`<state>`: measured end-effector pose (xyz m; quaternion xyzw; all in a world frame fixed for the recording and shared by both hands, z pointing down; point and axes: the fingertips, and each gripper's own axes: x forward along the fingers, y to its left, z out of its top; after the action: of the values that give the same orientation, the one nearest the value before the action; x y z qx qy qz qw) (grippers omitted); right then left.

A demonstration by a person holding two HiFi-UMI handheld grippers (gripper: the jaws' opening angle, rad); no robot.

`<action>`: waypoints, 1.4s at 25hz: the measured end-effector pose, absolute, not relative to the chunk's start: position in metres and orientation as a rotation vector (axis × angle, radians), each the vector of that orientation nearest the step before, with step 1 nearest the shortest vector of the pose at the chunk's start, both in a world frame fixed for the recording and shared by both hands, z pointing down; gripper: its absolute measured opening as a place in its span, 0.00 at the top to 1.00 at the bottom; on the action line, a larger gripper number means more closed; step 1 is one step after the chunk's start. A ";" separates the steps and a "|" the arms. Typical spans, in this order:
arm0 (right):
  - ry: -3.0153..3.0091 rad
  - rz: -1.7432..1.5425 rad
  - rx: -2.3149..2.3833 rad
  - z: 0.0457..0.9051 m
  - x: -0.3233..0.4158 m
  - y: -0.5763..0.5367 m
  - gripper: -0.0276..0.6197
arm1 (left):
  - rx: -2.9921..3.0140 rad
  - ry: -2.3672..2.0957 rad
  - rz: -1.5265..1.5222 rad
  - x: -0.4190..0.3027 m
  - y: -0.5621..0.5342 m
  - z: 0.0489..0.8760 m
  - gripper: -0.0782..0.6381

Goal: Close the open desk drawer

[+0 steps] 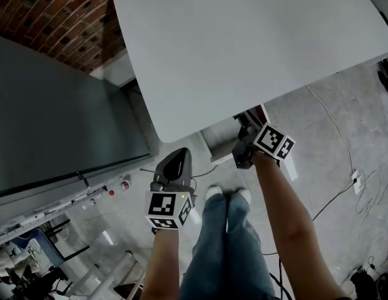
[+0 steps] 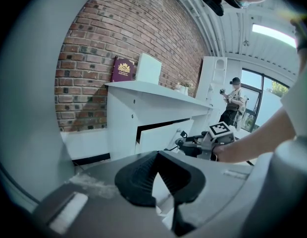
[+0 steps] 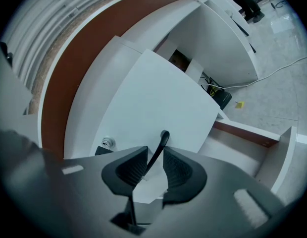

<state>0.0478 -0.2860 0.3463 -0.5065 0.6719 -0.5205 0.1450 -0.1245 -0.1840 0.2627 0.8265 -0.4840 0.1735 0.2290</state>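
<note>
The white desk (image 1: 244, 49) has a drawer (image 1: 218, 144) pulled out under its near edge. In the right gripper view its white front (image 3: 153, 98) fills the middle, with a thin black handle (image 3: 164, 135) and a small lock (image 3: 108, 143). My right gripper (image 3: 154, 151) is open, and the handle runs between its pads with a little room to spare. The head view shows the same gripper (image 1: 239, 150) at the drawer. My left gripper (image 1: 175, 161) hangs apart, left of the drawer. It is shut (image 2: 157, 153), tips together, on nothing. From there I see the drawer front (image 2: 161, 133) ajar.
A dark grey cabinet (image 1: 56, 117) stands at the left, against a brick wall (image 1: 50, 11). Cables (image 1: 344, 186) trail over the floor at the right. The person's shoes (image 1: 228, 195) are just below the drawer. A maroon box (image 2: 124, 69) sits on the desk; another person (image 2: 232, 100) stands far off.
</note>
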 end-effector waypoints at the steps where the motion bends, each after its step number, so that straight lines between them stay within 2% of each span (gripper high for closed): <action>1: 1.936 -1.496 -1.462 0.346 0.048 -0.289 0.82 | 2.273 -1.332 0.479 -0.125 -0.185 0.264 0.89; 11: 1.866 -1.480 -1.482 0.346 0.042 -0.312 0.84 | 2.259 -1.328 0.490 -0.129 -0.189 0.270 0.89; 22: 1.806 -1.536 -1.508 0.353 0.044 -0.306 0.80 | 2.271 -1.296 0.488 -0.127 -0.189 0.275 0.89; 25: 1.785 -1.537 -1.528 0.354 0.050 -0.297 0.75 | 2.281 -1.277 0.490 -0.125 -0.189 0.277 0.89; 26: 1.781 -1.541 -1.539 0.356 0.052 -0.293 0.75 | 2.282 -1.274 0.489 -0.124 -0.189 0.278 0.89; 27: 1.780 -1.549 -1.552 0.358 0.055 -0.288 0.79 | 2.281 -1.271 0.487 -0.123 -0.189 0.280 0.89; 35: 1.756 -1.601 -1.620 0.381 0.086 -0.234 0.81 | 2.291 -1.241 0.483 -0.099 -0.180 0.289 0.89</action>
<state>0.0856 -0.2337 0.3806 -0.5584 0.6052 -0.5517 0.1326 -0.0994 -0.1802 0.2892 0.8385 -0.4542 0.1769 0.2435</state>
